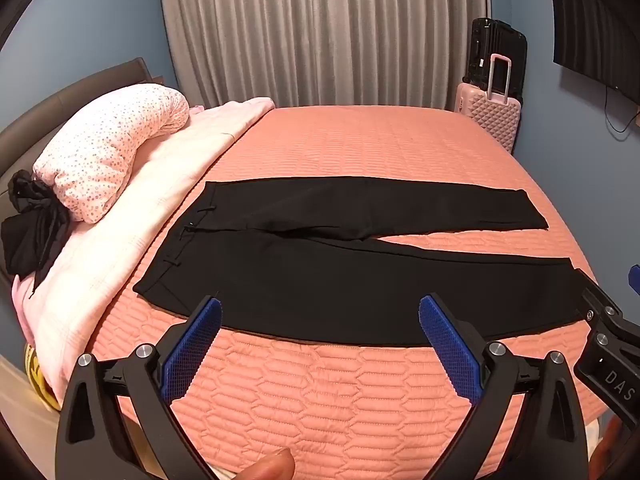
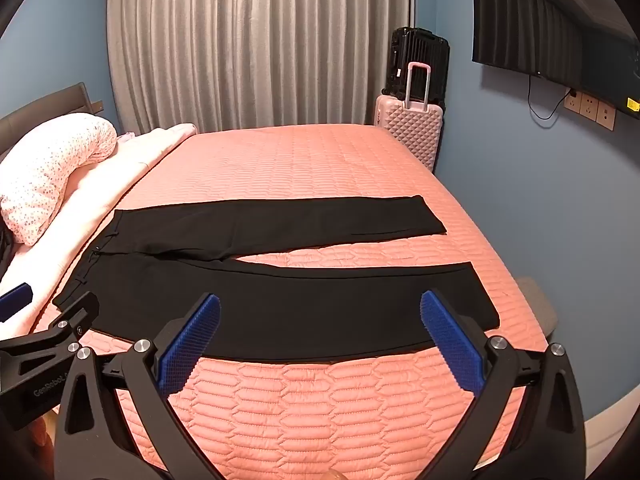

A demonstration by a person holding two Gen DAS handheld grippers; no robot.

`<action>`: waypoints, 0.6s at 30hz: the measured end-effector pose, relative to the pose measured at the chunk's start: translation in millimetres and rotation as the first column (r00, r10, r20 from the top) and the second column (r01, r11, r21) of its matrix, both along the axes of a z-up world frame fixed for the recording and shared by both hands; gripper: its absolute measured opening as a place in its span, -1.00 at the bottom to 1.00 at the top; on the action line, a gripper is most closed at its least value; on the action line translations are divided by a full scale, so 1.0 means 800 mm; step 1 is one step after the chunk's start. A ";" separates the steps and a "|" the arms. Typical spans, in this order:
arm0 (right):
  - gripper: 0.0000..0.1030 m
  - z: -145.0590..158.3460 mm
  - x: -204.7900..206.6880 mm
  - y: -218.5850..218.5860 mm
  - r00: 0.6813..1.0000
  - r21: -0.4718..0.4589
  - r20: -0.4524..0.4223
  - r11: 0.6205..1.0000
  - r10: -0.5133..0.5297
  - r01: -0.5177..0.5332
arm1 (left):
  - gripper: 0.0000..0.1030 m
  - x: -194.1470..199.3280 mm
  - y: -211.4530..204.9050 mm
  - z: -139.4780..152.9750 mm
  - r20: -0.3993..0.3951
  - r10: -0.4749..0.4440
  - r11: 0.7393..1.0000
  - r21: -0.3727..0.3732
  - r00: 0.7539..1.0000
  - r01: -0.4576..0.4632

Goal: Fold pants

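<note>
Pants [image 1: 352,280] lie flat (legs splayed) on the bedspread [image 1: 340,392].

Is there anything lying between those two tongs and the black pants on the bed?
Nothing visible. Only bare pink quilted bedspread separates the open left tongs and right tongs from the pants. The pillow and folded blanket sit off to the side.

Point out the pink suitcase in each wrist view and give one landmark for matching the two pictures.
Left wrist view: the pink suitcase stands at the upper right, past the bed's far right corner, in front of a black suitcase.
Right wrist view: the pink suitcase sits right of centre, at that same corner.
Shared landmark: the grey curtain behind the bed, left of the suitcases.
</note>
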State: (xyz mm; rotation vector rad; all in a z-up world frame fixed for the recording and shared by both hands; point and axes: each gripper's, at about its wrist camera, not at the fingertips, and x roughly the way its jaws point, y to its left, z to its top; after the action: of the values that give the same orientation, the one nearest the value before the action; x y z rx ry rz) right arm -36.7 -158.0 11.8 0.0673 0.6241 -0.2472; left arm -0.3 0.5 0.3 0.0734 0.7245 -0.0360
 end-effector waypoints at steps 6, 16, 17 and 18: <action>0.91 0.000 0.000 0.001 1.000 -0.003 0.003 1.000 0.001 -0.001 | 0.90 -0.002 0.002 0.002 -0.002 -0.006 1.000 0.000 1.000 0.006; 0.91 0.001 -0.001 0.002 1.000 0.003 0.005 1.000 0.004 -0.004 | 0.90 -0.001 -0.004 0.005 -0.012 -0.014 1.000 0.018 1.000 0.014; 0.91 0.003 0.000 0.002 1.000 0.002 0.006 1.000 0.004 -0.004 | 0.90 0.000 -0.004 0.005 -0.013 -0.013 1.000 0.016 1.000 0.014; 0.91 0.002 0.000 0.003 1.000 0.002 0.007 1.000 0.005 -0.005 | 0.90 0.000 -0.004 0.005 -0.014 -0.013 1.000 0.015 1.000 0.014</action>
State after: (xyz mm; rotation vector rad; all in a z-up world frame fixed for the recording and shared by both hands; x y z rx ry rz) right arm -36.7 -155.9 13.0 0.0681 0.6177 -0.2419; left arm -0.3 -2.7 4.4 0.0926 0.7380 -0.0440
